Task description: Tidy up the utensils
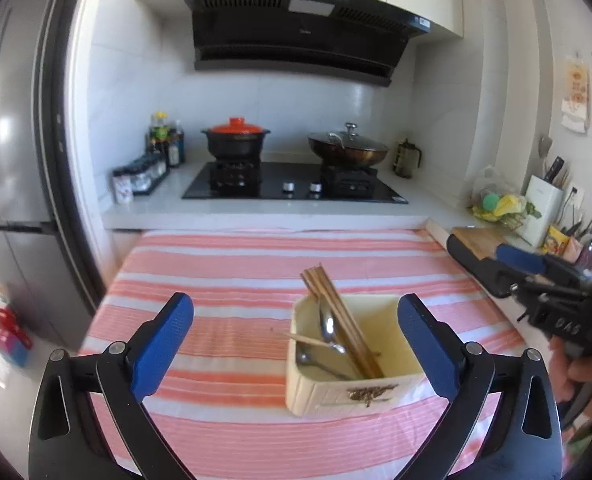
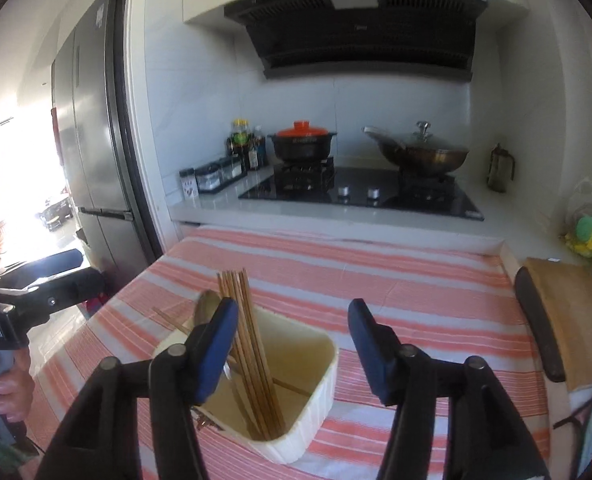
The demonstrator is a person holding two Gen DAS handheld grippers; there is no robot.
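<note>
A cream utensil holder (image 1: 380,390) stands on the pink striped cloth (image 1: 236,272). It holds a bundle of wooden chopsticks (image 1: 336,312), two metal spoons (image 1: 327,326) and one loose chopstick lying crosswise. My left gripper (image 1: 296,338) is open and empty, just before the holder. In the right wrist view the holder (image 2: 308,436) sits below my open, empty right gripper (image 2: 292,354), with the chopsticks (image 2: 248,328) and a spoon (image 2: 206,306) leaning left inside it. The right gripper's body shows at the left wrist view's right edge (image 1: 528,276).
Behind the cloth is a counter with a black hob (image 1: 296,186), a red-lidded pot (image 1: 236,138), a lidded wok (image 1: 348,146) and spice jars (image 1: 140,176). A fridge (image 1: 12,160) stands left. A wooden cutting board (image 2: 568,312) lies right of the cloth.
</note>
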